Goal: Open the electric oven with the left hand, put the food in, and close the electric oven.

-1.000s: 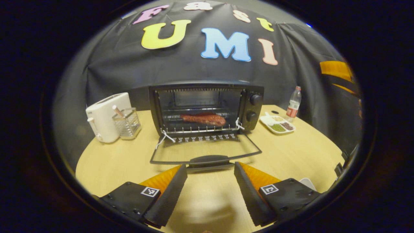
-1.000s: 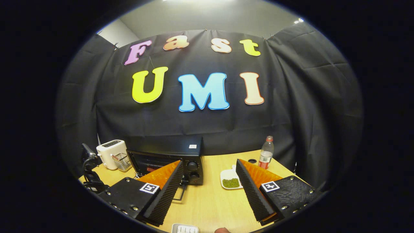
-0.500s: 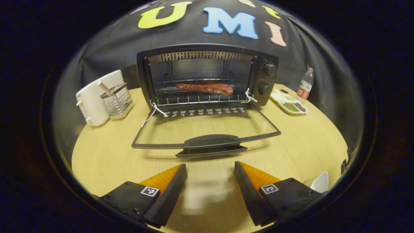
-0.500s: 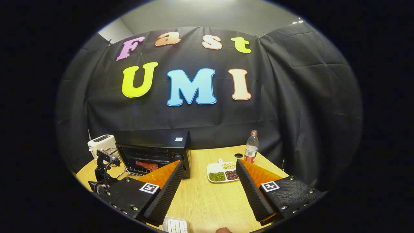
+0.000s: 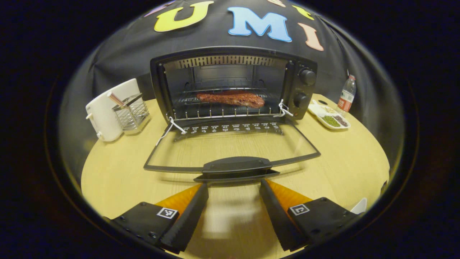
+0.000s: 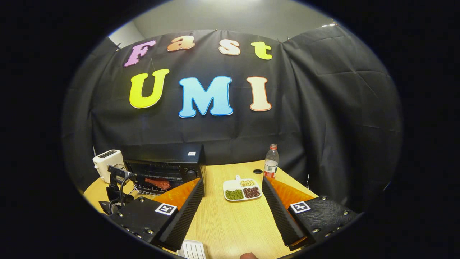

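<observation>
Left gripper view is showing the left gripper [image 5: 233, 185] gaping apart below the oven door handle [image 5: 237, 166] at 6 o'clock; food [image 5: 230, 98] is lying on the rack. Rigid, hinged door: grasp the handle's middle. Right gripper [image 6: 233, 185] is hanging apart, empty.

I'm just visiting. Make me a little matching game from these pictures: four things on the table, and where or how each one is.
Things:
1. meat
2. oven door
3. water bottle
4. white toaster

Places or states:
A. folded down flat, open
B. left of the oven, beside a wire basket
C. on the oven rack
D. upright behind the sectioned dish

Pairs: 1-C, 2-A, 3-D, 4-B
</observation>
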